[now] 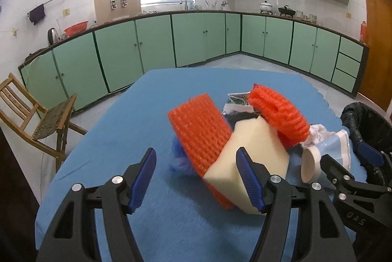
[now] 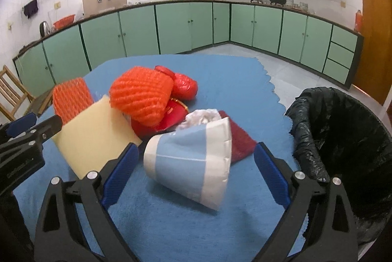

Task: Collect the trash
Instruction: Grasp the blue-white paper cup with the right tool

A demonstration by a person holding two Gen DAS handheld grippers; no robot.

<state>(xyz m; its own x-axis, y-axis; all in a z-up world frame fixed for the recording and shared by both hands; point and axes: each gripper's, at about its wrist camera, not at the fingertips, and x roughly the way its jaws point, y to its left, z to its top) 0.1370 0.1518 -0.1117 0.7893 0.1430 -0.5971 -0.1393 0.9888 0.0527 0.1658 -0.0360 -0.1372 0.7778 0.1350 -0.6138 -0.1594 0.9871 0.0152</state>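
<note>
Trash sits in one pile on the tabletop, toward its right side. Foam block at pile's left, w/ one foam net leaning on its left face and a second net resting on top, behind. Paper cup lies on its side right of the block, nearest the viewer; crumpled tissue just behind it. Lined bin stands off the tabletop's right edge. Chair on floor, far left.
</note>
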